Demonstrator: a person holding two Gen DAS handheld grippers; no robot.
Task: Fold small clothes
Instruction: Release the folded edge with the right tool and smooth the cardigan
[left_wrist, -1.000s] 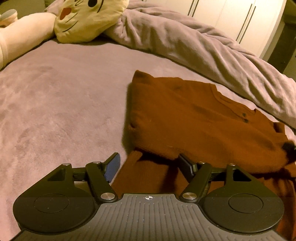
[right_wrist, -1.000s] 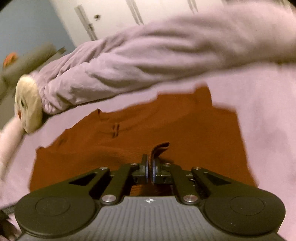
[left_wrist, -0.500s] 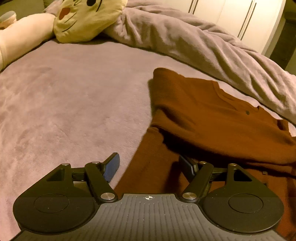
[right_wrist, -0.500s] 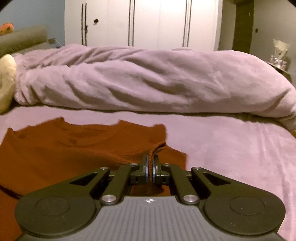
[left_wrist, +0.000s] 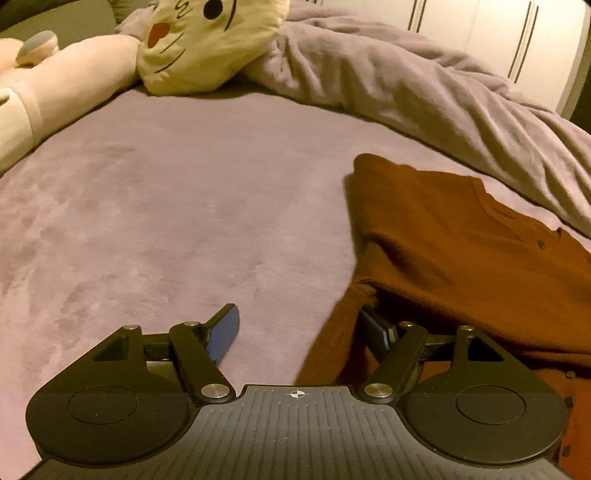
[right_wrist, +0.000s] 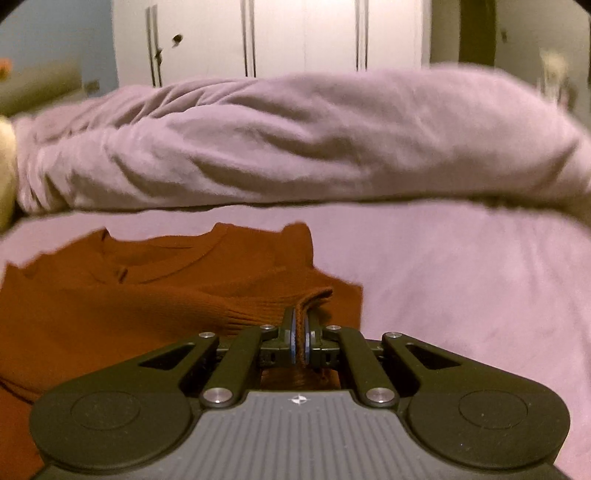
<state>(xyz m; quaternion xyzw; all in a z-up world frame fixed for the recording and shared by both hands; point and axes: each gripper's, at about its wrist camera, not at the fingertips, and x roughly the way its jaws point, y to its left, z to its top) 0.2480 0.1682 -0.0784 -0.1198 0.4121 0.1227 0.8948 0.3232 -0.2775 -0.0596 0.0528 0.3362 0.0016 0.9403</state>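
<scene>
A rust-brown knit sweater (left_wrist: 461, 251) lies partly folded on the mauve bed sheet (left_wrist: 184, 203), its buttoned neckline toward the far right. My left gripper (left_wrist: 299, 328) is open low over the sheet. The sweater's lower left edge runs up between its blue pads, beside the right pad (left_wrist: 373, 330). In the right wrist view the sweater (right_wrist: 147, 295) spreads to the left, and my right gripper (right_wrist: 301, 332) is shut on its ribbed edge (right_wrist: 258, 306), holding that edge just above the layer beneath.
A rumpled mauve duvet (right_wrist: 295, 140) lies heaped across the far side of the bed. A yellow plush cat (left_wrist: 207, 40) rests at the far left. White wardrobe doors (right_wrist: 295, 33) stand behind. Bare sheet (right_wrist: 461, 295) stretches right of the sweater.
The right gripper has carried the ribbed edge across the sweater, and its view has levelled out. In the left wrist view the sweater's upper layer has slid right, uncovering more sheet.
</scene>
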